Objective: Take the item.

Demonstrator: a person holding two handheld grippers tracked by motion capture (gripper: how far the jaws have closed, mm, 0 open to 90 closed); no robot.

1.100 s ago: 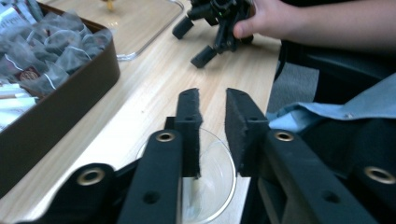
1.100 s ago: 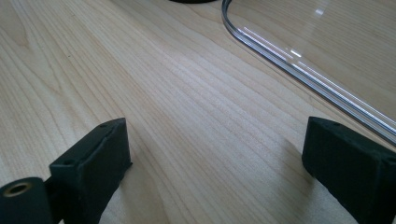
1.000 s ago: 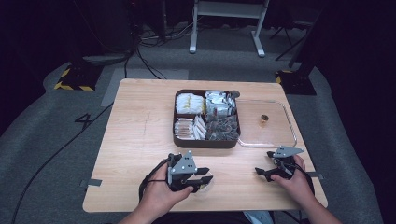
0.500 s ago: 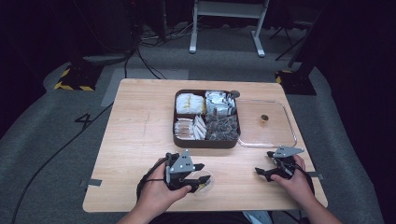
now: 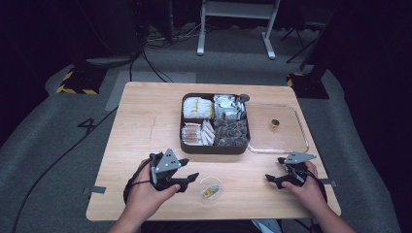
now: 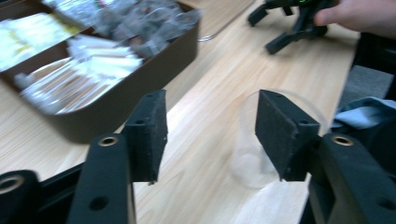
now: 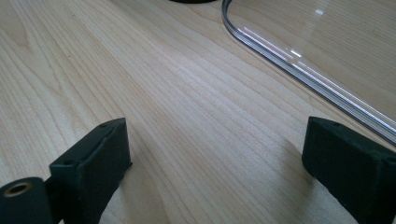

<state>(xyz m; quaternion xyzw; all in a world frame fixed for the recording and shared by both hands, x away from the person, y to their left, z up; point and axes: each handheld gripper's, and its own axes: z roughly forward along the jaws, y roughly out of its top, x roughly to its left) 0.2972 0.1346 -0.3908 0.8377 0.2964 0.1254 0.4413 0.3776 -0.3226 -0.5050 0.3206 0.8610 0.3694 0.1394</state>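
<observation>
Clear cup (image 5: pixel 211 191) sits on table (image 5: pixel 145 126) near front edge, just right of left gripper (image 5: pixel 192 178); something yellowish inside, too small to tell. Brown compartment tray (image 5: pixel 214 147) beyond it, clear lid (image 5: pixel 279 128) beside. Left jaws have just been opening, released, cup behind one pad. Right gripper (image 5: pixel 272 178) rests low, jaws spread, nothing between.

Dark brown tray (image 5: pixel 214 147), clear cup (image 5: pixel 211 190)

left gripper (image 5: pixel 190 179): black body, grey three-cornered plate, brass-ringed screw holes
right gripper (image 5: pixel 273 178): black, grey plate
pads (image 6: pixel 152 133): black foam
</observation>
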